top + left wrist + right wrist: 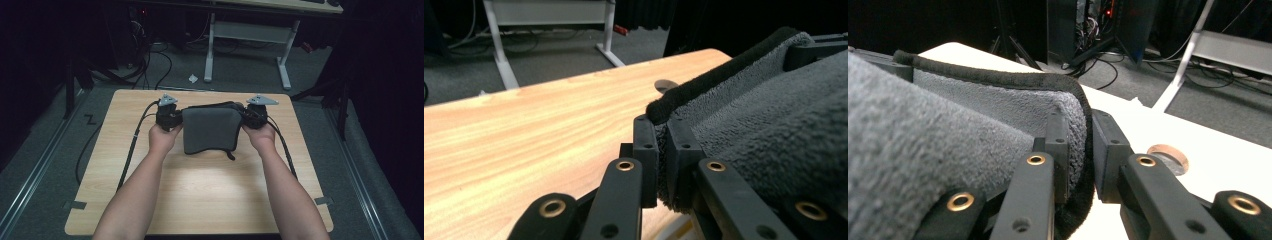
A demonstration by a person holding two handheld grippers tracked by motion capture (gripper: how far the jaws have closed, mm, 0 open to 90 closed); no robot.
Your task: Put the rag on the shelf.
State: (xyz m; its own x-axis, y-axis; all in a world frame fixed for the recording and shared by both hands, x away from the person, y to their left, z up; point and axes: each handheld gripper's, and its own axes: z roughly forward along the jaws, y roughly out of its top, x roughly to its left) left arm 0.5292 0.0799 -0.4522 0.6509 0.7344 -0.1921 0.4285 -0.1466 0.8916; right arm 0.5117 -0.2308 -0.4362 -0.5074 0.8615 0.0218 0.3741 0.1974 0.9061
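Dark room all around, grey carpet, a white-legged desk [247, 45] up at the top of the high view and a tangle of cables [150, 60] in the upper left. Dead centre sits the light wooden surface [200, 200], and over its far half there's a grey towel [210, 129] with a black trimmed edge, stretched between two grippers.

Left gripper [169, 116] is at the towel's left edge, just left of centre frame, with the person's hand wrapped around it. In the left gripper view the jaws are pinched together on the towel's corner [664, 150], fabric squeezed right between the pads.

Right gripper [254, 115] is on the towel's right edge, same height in the frame. In the right gripper view its jaws are clamped on the black hem [1083, 150], which curls down between them.

Towel hangs folded over from that held top edge, bottom part lying toward the person, and a little dark tag [230, 156] sticks out at its lower right corner.
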